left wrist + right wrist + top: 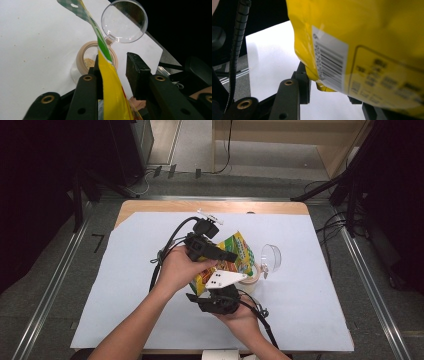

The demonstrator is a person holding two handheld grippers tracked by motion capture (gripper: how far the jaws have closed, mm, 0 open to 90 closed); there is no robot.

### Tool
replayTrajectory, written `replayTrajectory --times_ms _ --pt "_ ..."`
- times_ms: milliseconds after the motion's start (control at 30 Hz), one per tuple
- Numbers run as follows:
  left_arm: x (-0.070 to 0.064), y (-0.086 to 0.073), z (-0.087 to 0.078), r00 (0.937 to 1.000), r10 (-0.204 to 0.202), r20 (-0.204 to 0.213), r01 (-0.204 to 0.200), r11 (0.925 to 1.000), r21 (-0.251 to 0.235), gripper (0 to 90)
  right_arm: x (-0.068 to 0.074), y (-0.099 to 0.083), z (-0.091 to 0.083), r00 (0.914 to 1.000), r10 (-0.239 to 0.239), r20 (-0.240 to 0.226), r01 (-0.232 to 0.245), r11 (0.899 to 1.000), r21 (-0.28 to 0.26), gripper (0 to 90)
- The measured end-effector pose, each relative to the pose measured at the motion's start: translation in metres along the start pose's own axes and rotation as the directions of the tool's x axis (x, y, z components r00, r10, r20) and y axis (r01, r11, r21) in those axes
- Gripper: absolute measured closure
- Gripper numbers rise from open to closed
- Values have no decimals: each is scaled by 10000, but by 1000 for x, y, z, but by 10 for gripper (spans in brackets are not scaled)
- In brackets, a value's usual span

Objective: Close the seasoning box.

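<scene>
A yellow and green snack bag (237,251) is held tilted above the white table. My right gripper (210,289) is under it, shut on the bag's lower corner (324,86); the barcoded back (332,65) hides the far jaw. My left gripper (227,260) is open around the bag's upper edge (110,82): the edge lies against one jaw and a wide gap separates it from the other. Just past the bag stands a small clear jar with a beige rim (81,53) (252,277). Its clear flip lid (124,21) (270,257) is open, and tan crumbs lie inside.
A white sheet (300,310) covers the wooden table, with small crumbs (25,60) scattered on it. Black cables (165,252) trail from both grippers. Dark stands and floor rails surround the table.
</scene>
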State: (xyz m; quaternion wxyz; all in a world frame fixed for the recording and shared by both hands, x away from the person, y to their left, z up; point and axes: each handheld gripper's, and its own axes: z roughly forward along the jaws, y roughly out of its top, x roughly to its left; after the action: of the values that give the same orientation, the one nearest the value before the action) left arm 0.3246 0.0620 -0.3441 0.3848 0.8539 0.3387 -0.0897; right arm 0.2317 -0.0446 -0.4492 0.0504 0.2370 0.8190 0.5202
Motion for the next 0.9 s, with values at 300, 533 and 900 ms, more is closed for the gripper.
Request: replayTrajectory --times_ms 300,533,900 --pt "3 0 -2 9996 -105 -255 101 9998 -159 680 -2 4 0 9983 486 -308 -490 9987 -125 631" --pt "4 1 -3 10000 -31 -56 31 10000 -59 649 -3 4 -1 9981 544 -305 -548 9984 -120 631" --pt "-3 0 -8 9990 69 -436 -71 10000 -29 706 -1 7 -3 9974 577 -442 -588 9980 -224 606"
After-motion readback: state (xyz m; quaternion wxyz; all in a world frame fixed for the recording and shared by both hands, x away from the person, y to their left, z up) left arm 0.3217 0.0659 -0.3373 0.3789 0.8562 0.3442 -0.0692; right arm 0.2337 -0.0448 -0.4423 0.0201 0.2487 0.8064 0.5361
